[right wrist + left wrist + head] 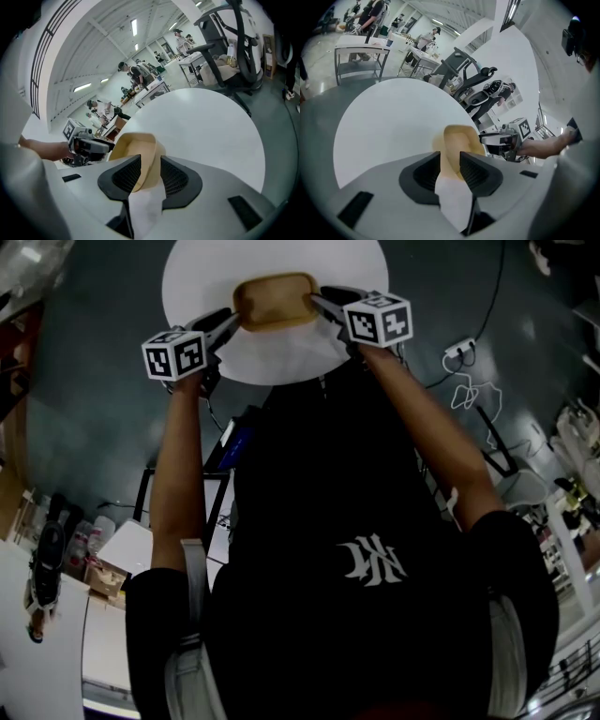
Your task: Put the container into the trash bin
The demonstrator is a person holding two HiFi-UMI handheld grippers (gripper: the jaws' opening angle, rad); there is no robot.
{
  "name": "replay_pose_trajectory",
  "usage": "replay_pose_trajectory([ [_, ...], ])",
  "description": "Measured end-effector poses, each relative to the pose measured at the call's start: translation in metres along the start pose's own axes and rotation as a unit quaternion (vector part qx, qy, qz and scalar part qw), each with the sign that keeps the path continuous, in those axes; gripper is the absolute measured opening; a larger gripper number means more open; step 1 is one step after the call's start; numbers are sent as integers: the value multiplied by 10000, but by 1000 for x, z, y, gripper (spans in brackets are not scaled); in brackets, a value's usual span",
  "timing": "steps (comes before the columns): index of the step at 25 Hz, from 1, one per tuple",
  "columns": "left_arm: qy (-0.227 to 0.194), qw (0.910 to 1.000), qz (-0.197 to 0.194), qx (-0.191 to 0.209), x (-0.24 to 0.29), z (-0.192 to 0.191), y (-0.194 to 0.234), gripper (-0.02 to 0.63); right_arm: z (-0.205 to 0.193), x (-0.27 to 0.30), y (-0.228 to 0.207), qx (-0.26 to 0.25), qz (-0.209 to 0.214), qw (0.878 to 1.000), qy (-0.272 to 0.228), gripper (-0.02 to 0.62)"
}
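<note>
A tan paper container (275, 299) lies on a round white table top (197, 277). My left gripper (228, 322) is at its left end and my right gripper (323, 304) at its right end. In the left gripper view the left gripper (450, 161) stands open with the container (459, 138) rim between its pads. The right gripper (499, 143) shows beyond. In the right gripper view the right gripper (150, 166) is open too. The container (136, 145) wall sits between its pads with a gap on one side. No trash bin is recognisable in any view.
The table top (389, 126) stands on a dark floor. A power strip with cables (459, 348) lies on the floor to the right. A black office chair (229, 42) stands behind the table, and a metal trolley (361, 51) further back. People work at distant benches.
</note>
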State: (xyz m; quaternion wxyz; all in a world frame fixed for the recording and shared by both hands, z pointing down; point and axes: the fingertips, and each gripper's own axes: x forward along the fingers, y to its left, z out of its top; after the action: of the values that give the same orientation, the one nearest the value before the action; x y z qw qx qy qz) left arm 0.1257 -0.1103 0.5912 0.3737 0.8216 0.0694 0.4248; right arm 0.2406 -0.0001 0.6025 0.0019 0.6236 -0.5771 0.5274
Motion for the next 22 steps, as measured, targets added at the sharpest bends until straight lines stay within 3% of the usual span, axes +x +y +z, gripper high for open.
replay_pose_trajectory([
  [22,11,9993,-282,-240,11,7,0,48,4,11,-4,-65,-275,9994,201,81],
])
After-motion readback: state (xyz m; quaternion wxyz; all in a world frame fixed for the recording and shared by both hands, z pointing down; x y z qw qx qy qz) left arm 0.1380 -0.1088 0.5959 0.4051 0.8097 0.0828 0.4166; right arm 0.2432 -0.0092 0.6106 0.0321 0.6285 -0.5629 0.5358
